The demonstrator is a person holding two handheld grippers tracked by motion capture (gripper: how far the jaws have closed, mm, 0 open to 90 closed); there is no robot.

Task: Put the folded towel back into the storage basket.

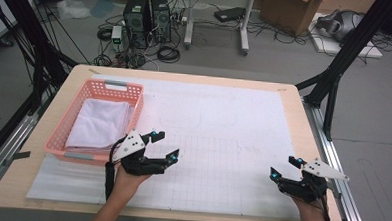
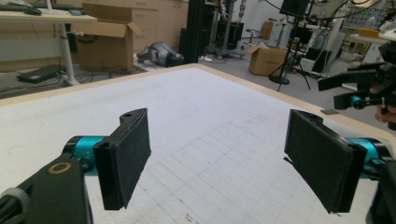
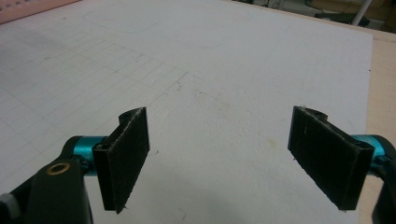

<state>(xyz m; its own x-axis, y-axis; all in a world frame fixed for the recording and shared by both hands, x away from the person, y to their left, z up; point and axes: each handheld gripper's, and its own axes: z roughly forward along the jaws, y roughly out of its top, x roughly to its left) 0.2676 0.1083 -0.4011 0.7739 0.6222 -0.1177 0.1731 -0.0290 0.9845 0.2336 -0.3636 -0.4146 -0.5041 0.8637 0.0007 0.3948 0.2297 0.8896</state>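
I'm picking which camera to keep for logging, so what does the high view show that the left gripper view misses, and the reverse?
High view alone: the pink plastic slatted basket holding folded white cloth, beside the left gripper, plus the person's hands and two black computer towers on the floor.

Left gripper view alone: a close look at the left gripper's black padded fingers, set wide apart with nothing between them.

Both: the white gridded mat, the wooden table edge, and the right gripper, open.
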